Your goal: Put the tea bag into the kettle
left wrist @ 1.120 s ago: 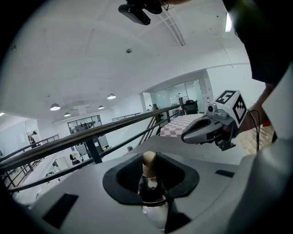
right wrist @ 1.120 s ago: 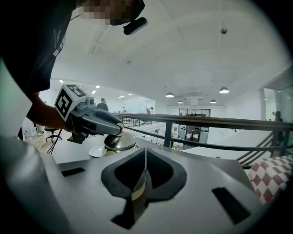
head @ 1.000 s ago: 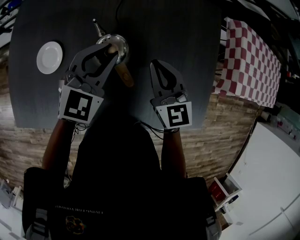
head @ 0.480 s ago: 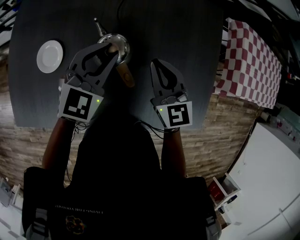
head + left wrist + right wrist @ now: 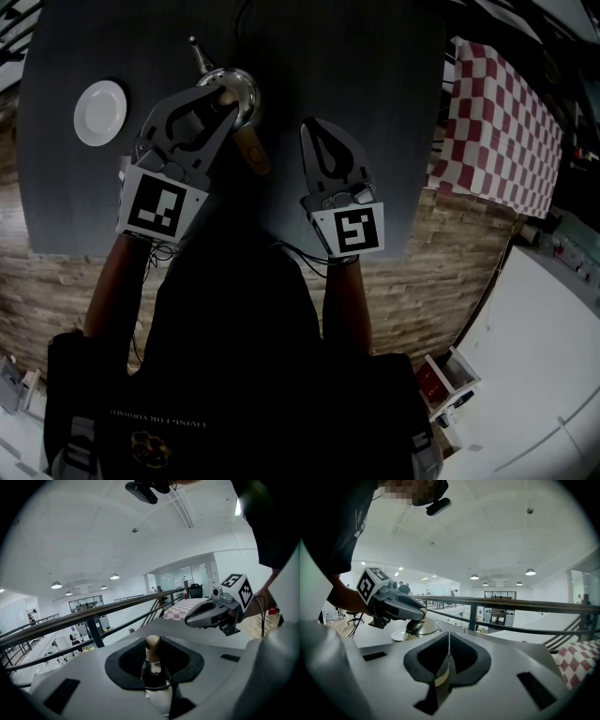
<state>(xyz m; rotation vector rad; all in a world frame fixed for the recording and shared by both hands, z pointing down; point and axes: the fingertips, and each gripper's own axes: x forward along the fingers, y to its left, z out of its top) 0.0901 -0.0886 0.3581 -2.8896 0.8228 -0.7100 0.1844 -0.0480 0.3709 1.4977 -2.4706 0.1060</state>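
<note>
1. The kettle [image 5: 236,84] stands far left on the table [image 5: 375,94]. It is rigid steel and probably heavy.
2. The left gripper [image 5: 217,99] clamps its lid knob [image 5: 151,645], a small, smooth hold.
3. The right gripper [image 5: 311,131], just right of the kettle, has its jaws together. A thin pale strip [image 5: 439,677] shows between them, perhaps the tea bag's tag, which would be limp, light and tearable. The bag itself is unseen.

Big open office/lab hall w/ mezzanine railing [image 5: 511,604], ceiling lamps [image 5: 474,576], glass-walled rms [image 5: 180,579].
</note>
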